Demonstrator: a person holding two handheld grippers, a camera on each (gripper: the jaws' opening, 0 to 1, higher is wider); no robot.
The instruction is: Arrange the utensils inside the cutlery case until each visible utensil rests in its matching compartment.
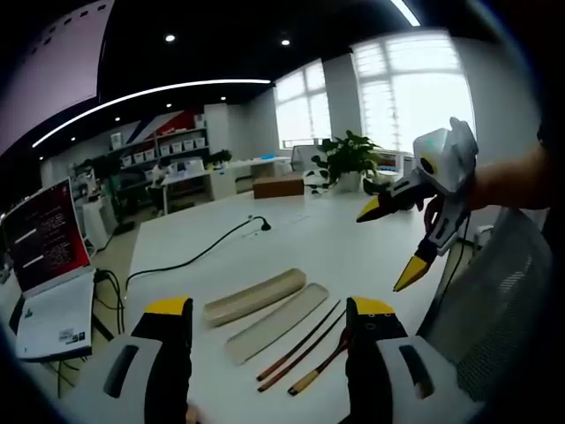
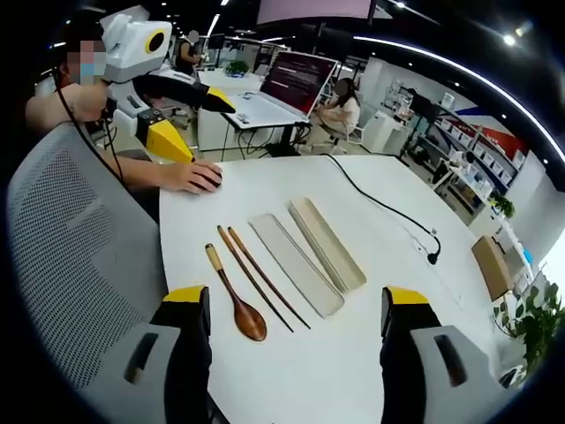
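On the white desk [image 2: 371, 265]: wooden spoon [image 2: 237, 299], chopsticks [image 2: 260, 276], open case [image 2: 328, 244] and lid [image 2: 295, 262] lying side by side, none loaded. Left gripper [image 1: 269, 322] and right gripper [image 2: 294, 309] aloft, fingers spread, empty. Opening step; next, likely a pinch on the spoon handle.

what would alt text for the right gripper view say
A wooden spoon, two chopsticks and a two-part beige cutlery case lie side by side on a white table between the open right gripper jaws. The left gripper hovers at upper left.
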